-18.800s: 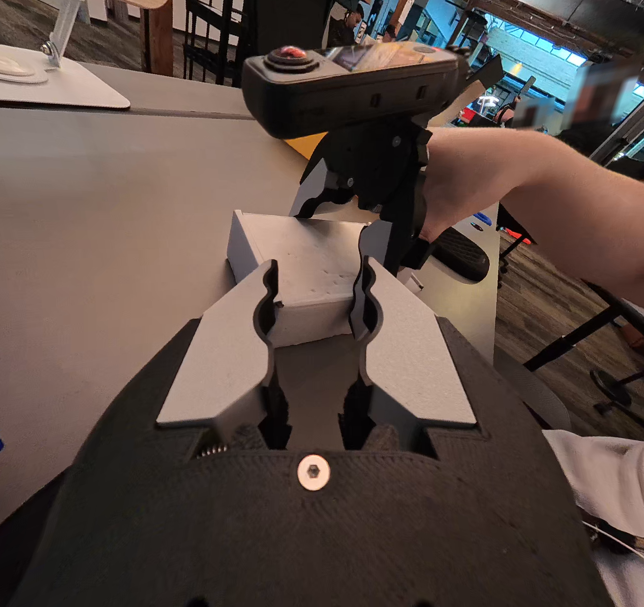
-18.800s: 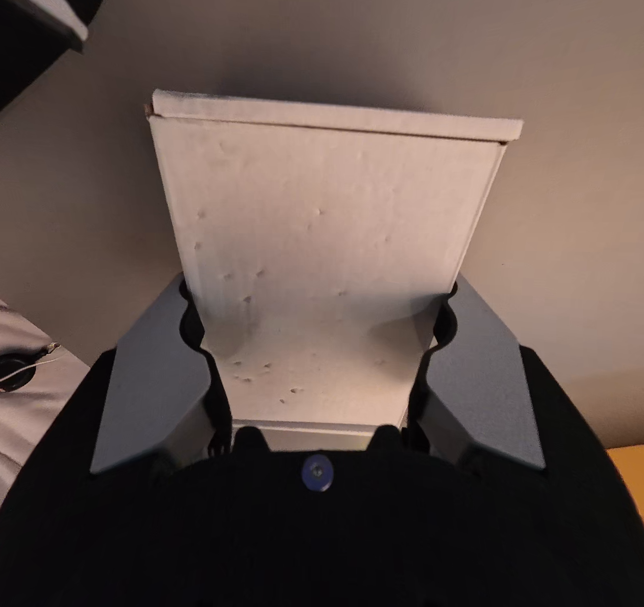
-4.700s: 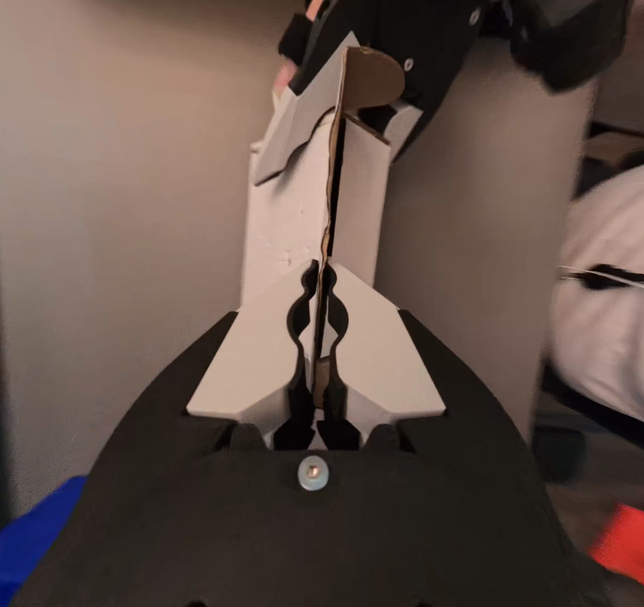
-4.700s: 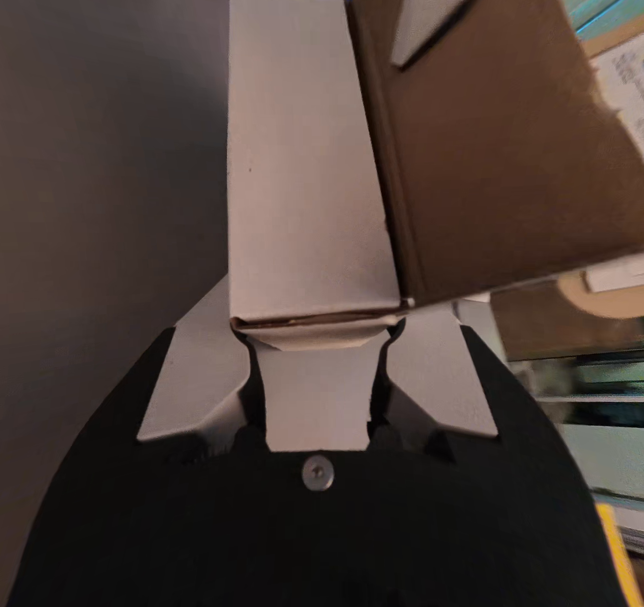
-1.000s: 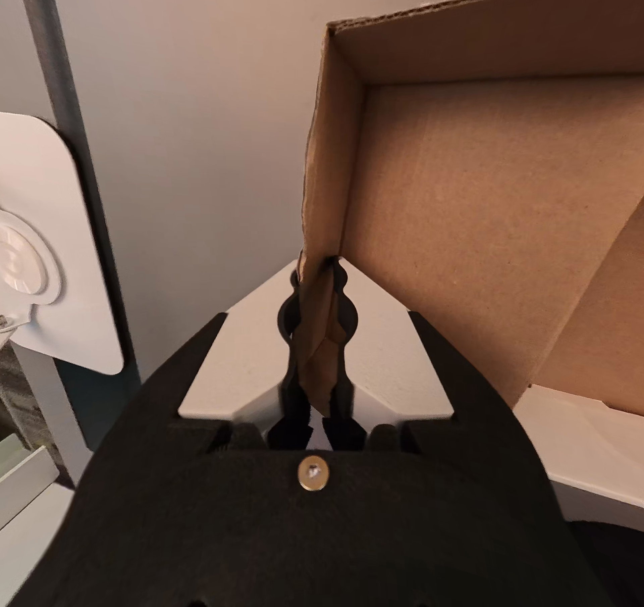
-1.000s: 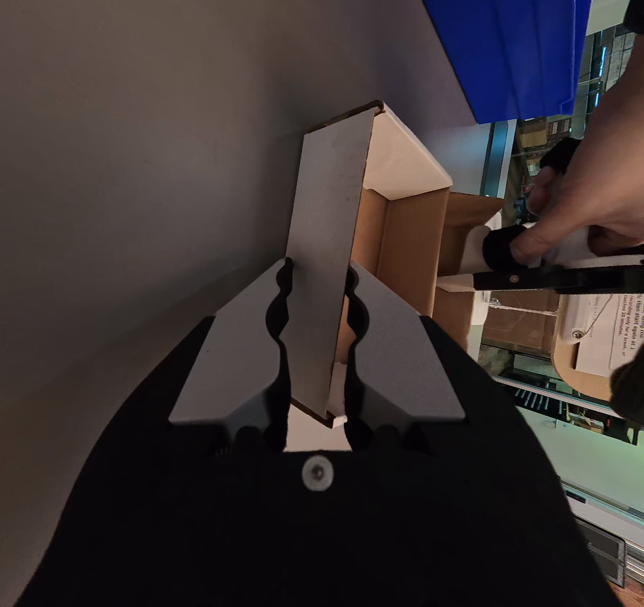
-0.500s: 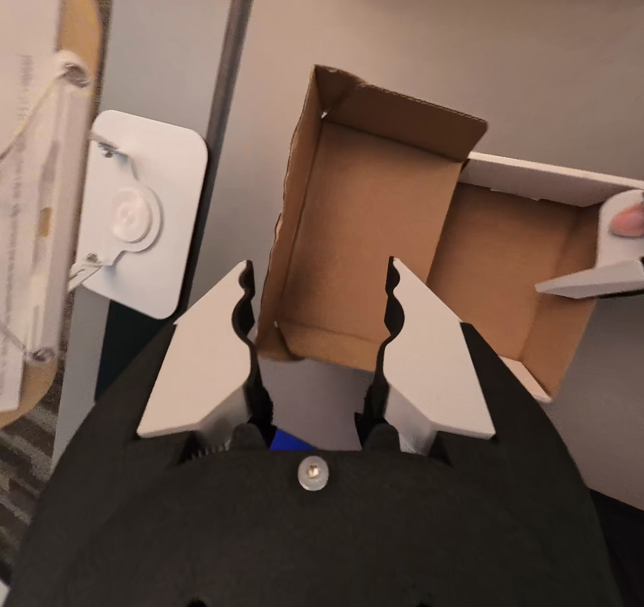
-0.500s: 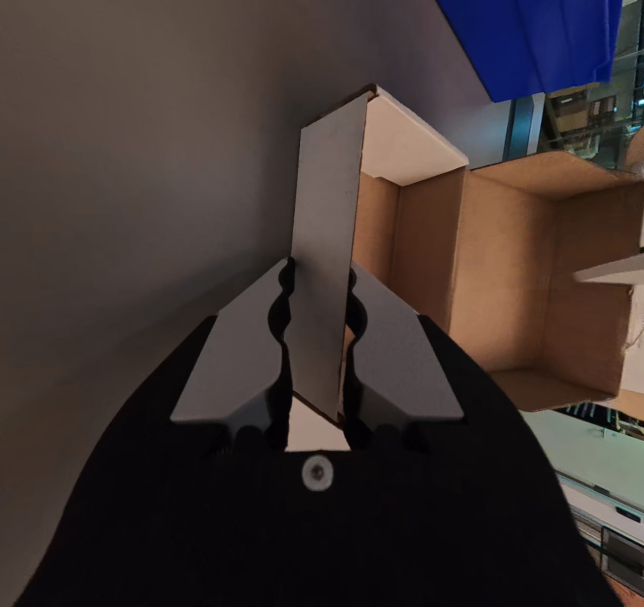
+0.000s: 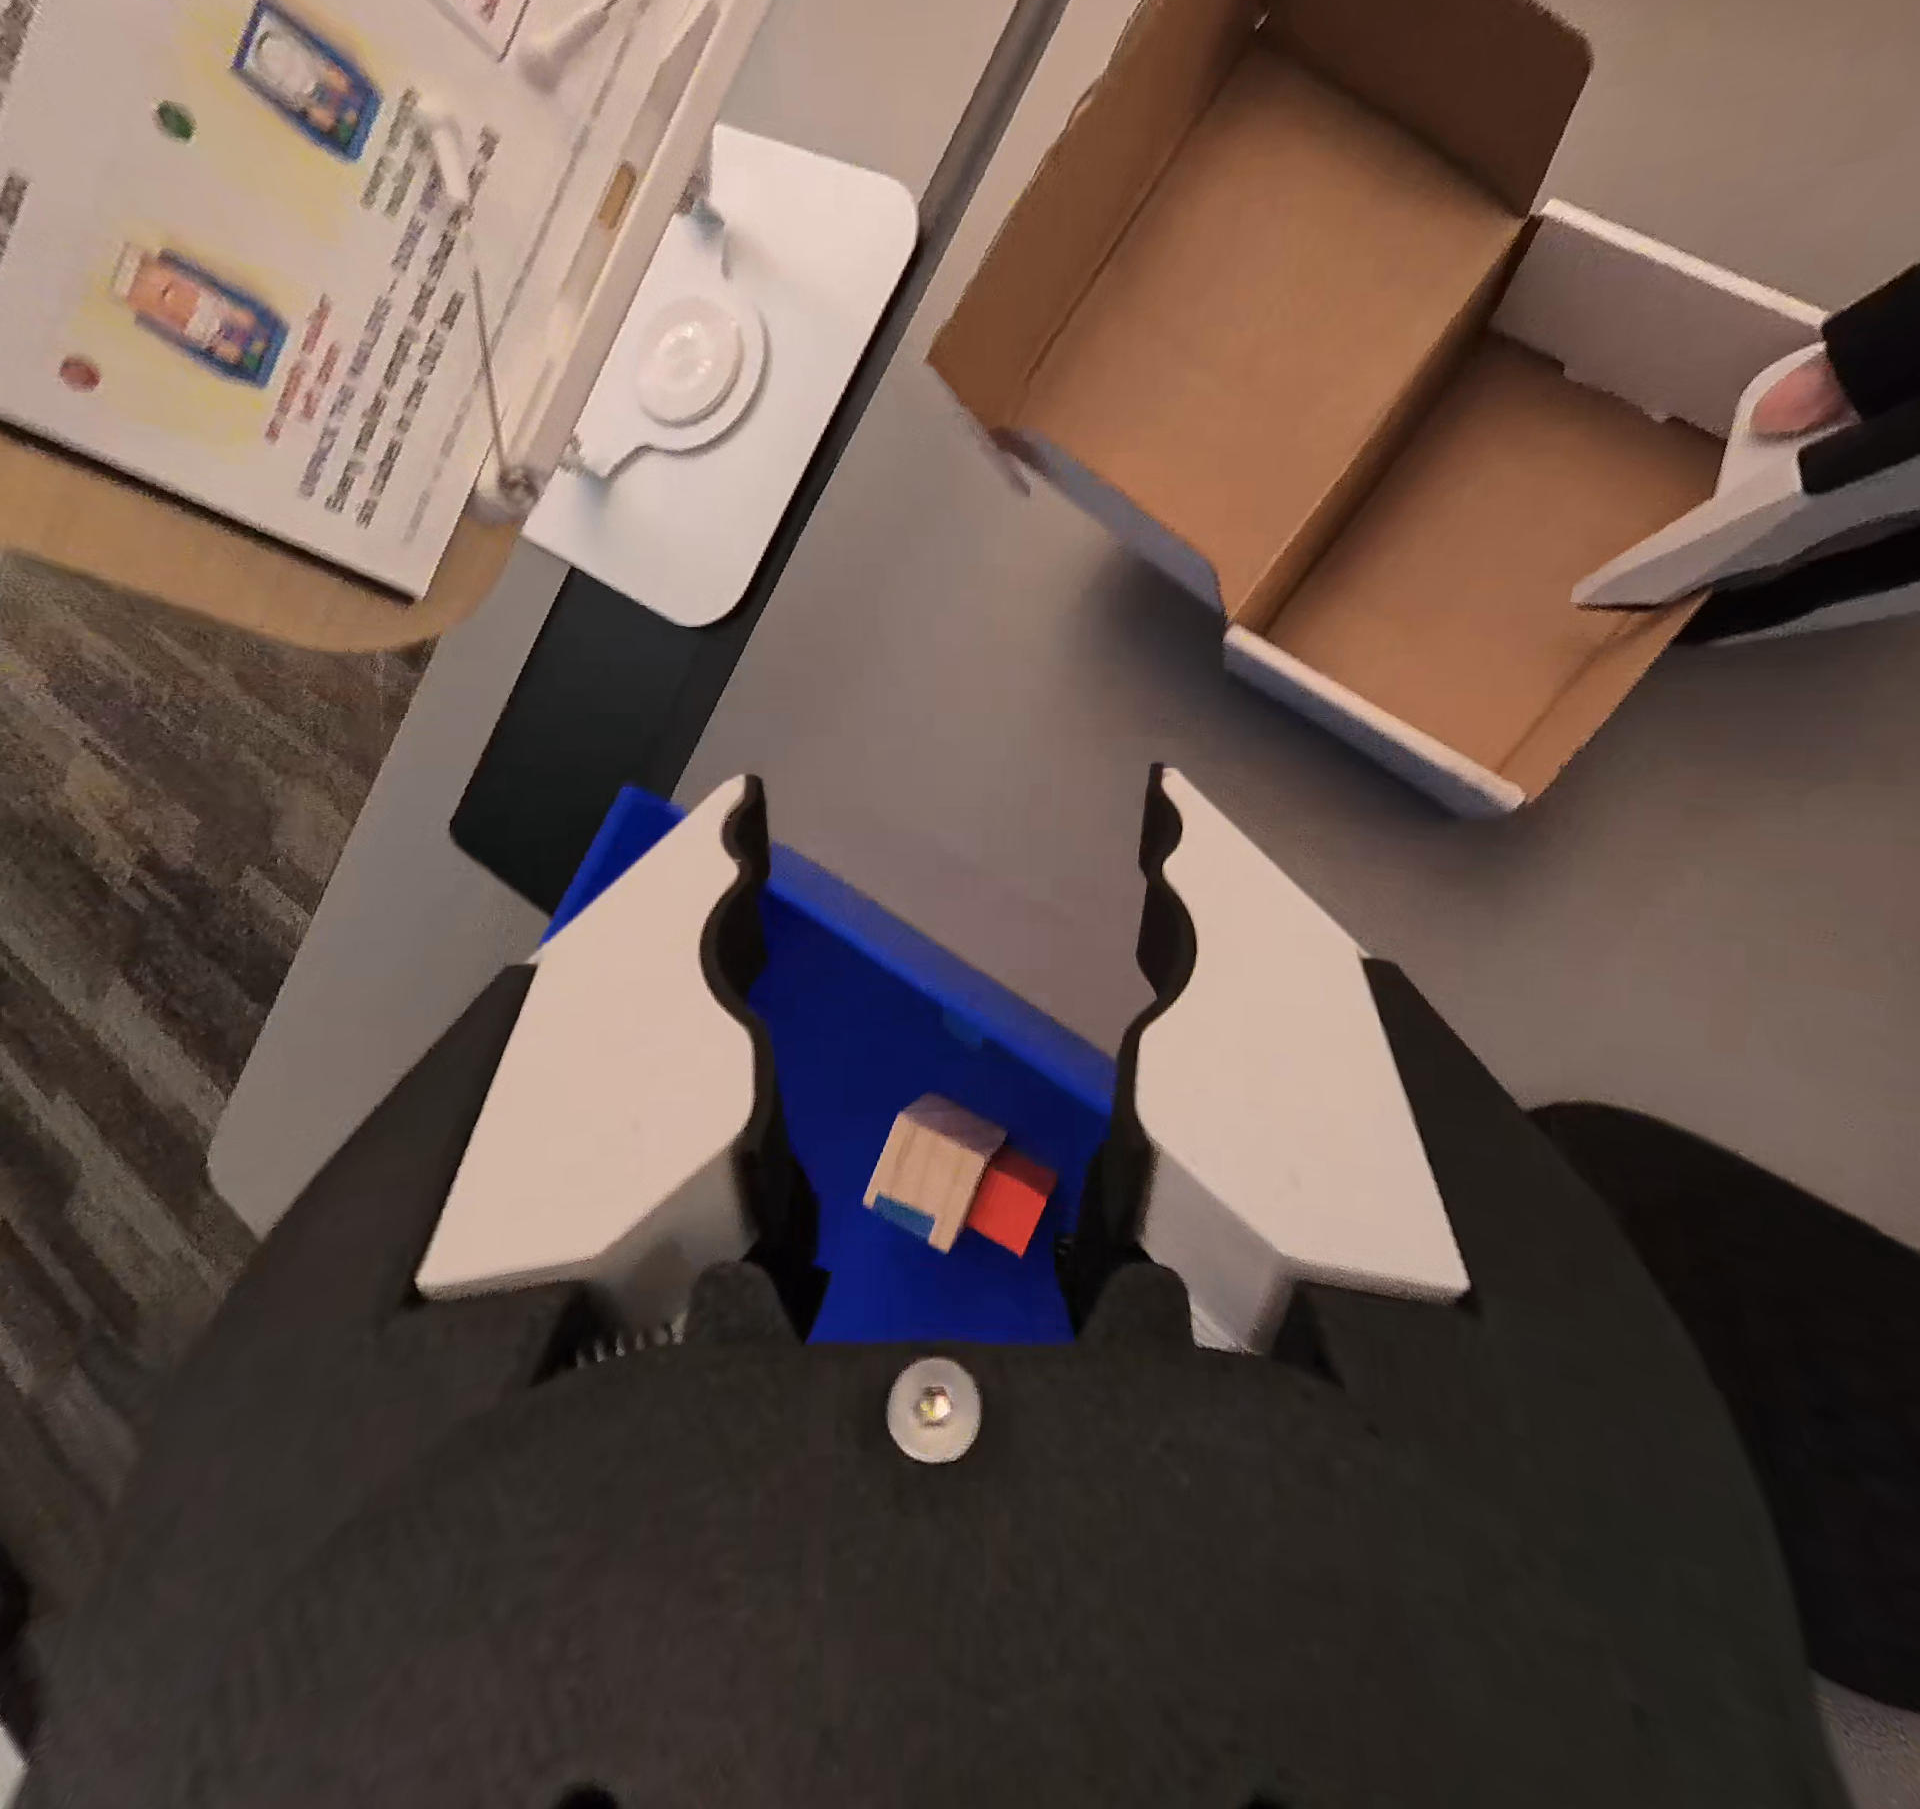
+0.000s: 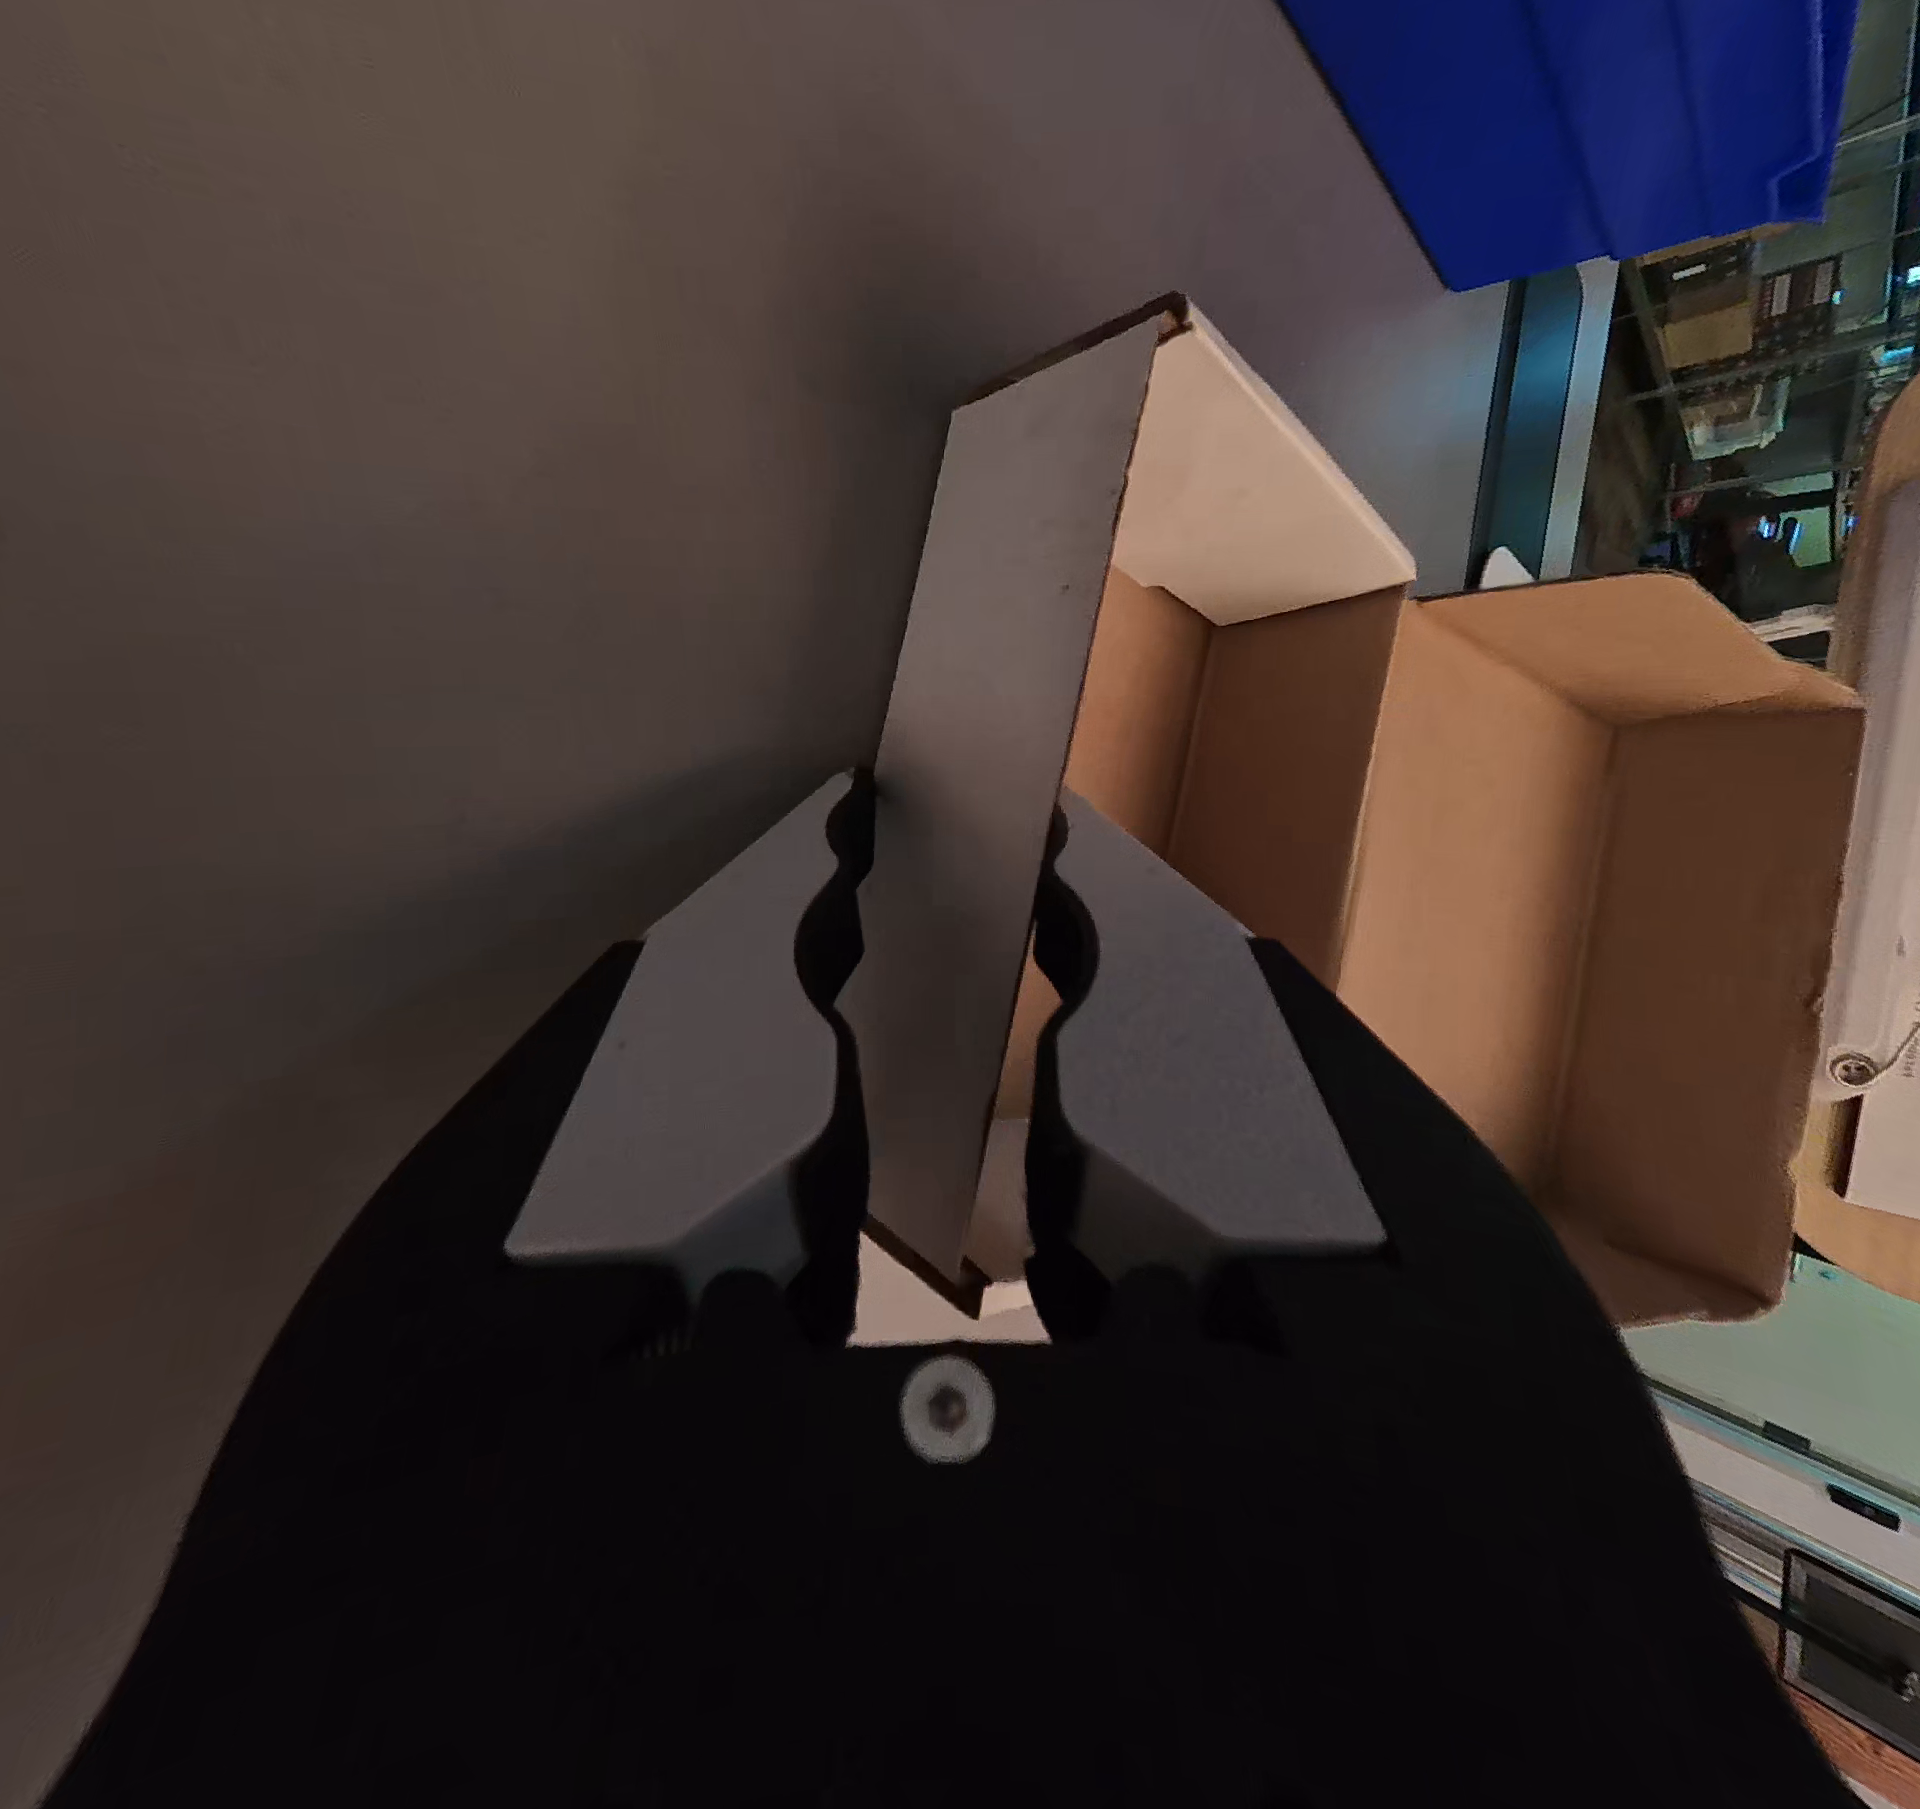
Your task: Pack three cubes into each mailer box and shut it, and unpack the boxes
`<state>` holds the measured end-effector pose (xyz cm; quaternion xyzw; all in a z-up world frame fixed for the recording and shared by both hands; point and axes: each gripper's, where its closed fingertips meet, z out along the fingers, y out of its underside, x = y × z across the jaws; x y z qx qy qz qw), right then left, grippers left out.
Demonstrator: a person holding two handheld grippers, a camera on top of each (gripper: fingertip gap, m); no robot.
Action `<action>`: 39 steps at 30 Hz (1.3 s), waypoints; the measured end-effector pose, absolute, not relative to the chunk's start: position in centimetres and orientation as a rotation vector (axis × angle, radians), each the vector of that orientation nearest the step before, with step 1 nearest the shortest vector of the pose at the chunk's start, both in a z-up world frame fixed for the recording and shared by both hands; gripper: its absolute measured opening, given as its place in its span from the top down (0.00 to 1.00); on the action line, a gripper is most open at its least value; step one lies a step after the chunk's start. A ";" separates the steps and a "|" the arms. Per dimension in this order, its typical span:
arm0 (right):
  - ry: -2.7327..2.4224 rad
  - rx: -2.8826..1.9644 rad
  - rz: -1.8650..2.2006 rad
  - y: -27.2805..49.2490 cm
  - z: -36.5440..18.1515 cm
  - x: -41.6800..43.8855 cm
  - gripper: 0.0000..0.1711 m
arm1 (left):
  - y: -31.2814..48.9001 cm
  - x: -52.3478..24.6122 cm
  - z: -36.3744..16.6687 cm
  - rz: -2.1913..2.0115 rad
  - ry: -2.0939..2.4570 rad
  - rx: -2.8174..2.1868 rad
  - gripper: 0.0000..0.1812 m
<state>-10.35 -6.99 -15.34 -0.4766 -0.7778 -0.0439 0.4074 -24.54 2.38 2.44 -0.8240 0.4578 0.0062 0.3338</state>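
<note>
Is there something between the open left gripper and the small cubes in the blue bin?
Nothing visible does. The left gripper is open above the blue plastic bin, and the pale wooden cube and red cube lie uncovered inside.

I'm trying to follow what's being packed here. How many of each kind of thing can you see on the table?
Mailer box, open and empty: 1
Blue bin: 1
Cubes in the bin, one natural wood, one red: 2
Handheld grippers, left and right: 2
Total: 6
</note>
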 end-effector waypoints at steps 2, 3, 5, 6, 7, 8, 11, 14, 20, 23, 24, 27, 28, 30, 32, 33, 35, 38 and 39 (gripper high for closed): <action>-1.964 -1.190 -0.117 -7.0 -15.4 -10.3 0.83 | 1.7 -26.5 2.5 0.015 1.171 -2.166 0.60; -1.965 -1.181 -0.124 -7.0 -15.3 -10.3 0.83 | 1.3 -27.6 2.3 0.017 1.159 -2.176 0.60; -1.949 -1.153 -0.149 -6.9 -14.9 -10.3 0.77 | 0.5 -29.7 1.6 0.007 1.146 -2.211 0.60; -1.937 -1.143 -0.162 -6.9 -14.6 -10.2 0.75 | 0.0 -30.8 0.9 0.003 1.148 -2.234 0.60; -1.926 -1.140 -0.167 -7.0 -14.2 -10.0 0.74 | -0.4 -32.0 0.1 0.010 1.157 -2.256 0.61; -1.915 -1.141 -0.161 -7.2 -13.8 -9.8 0.74 | -0.8 -33.2 -1.0 0.031 1.174 -2.279 0.61; -1.895 -1.164 -0.167 -7.0 -13.3 -8.7 0.74 | -1.8 -36.6 -5.0 0.083 1.222 -2.367 0.62; -1.887 -1.218 -0.177 -6.1 -13.7 -7.4 0.74 | -2.1 -39.1 -8.4 0.117 1.247 -2.439 0.63; -1.875 -1.235 -0.099 -6.4 -13.4 -7.3 0.75 | -1.7 -41.0 -11.7 0.095 1.248 -2.506 0.65; -1.896 -1.230 -0.108 -6.6 -13.8 -7.5 0.77 | -1.3 -40.8 -12.2 0.063 1.251 -2.504 0.67; -1.900 -1.228 -0.112 -6.5 -14.0 -7.7 0.78 | -1.1 -40.7 -12.3 0.057 1.256 -2.501 0.68; -1.907 -1.231 -0.119 -6.4 -14.4 -8.3 0.79 | -0.9 -40.4 -12.7 0.035 1.283 -2.507 0.70; -1.909 -1.227 -0.127 -6.3 -14.5 -8.4 0.79 | -0.9 -40.3 -12.9 0.031 1.291 -2.511 0.71; -1.911 -1.223 -0.136 -6.2 -14.6 -8.8 0.79 | -0.9 -40.2 -13.1 0.021 1.307 -2.519 0.71; -1.909 -1.226 -0.135 -6.2 -14.8 -9.1 0.80 | -0.9 -40.0 -13.2 0.007 1.317 -2.519 0.73; -1.905 -1.228 -0.134 -6.1 -14.8 -9.3 0.80 | -0.9 -39.9 -13.2 0.002 1.322 -2.519 0.74; -1.906 -1.232 -0.127 -6.2 -15.0 -9.7 0.81 | -0.9 -39.8 -13.3 -0.007 1.331 -2.519 0.76; -1.896 -1.236 -0.121 -6.0 -15.1 -10.2 0.81 | -0.9 -39.8 -13.3 -0.008 1.337 -2.525 0.76; -1.894 -1.236 -0.120 -6.0 -15.2 -10.3 0.81 | -0.9 -39.8 -13.3 -0.008 1.338 -2.528 0.76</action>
